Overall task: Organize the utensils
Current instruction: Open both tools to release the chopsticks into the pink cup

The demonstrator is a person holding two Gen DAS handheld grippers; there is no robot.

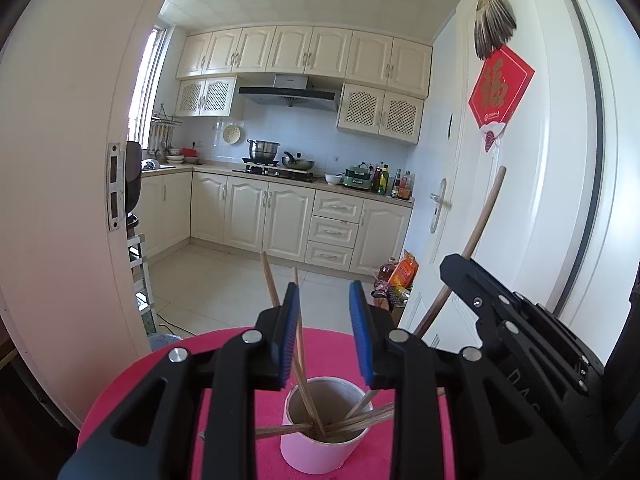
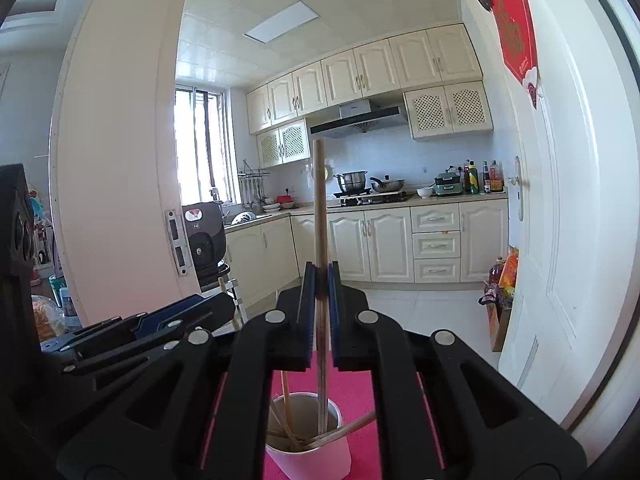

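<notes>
The white paper cup [image 1: 320, 436] stands on the pink round table [image 1: 132, 384], near its front edge, holding thin wooden chopsticks [image 1: 305, 392]. The left gripper [image 1: 325, 334] is released, jaws apart above the cup. The right gripper [image 2: 320, 312] clamps one upright chopstick [image 2: 319, 208]. Gripper bodies hide the cup's base and the table's near edge.
</notes>
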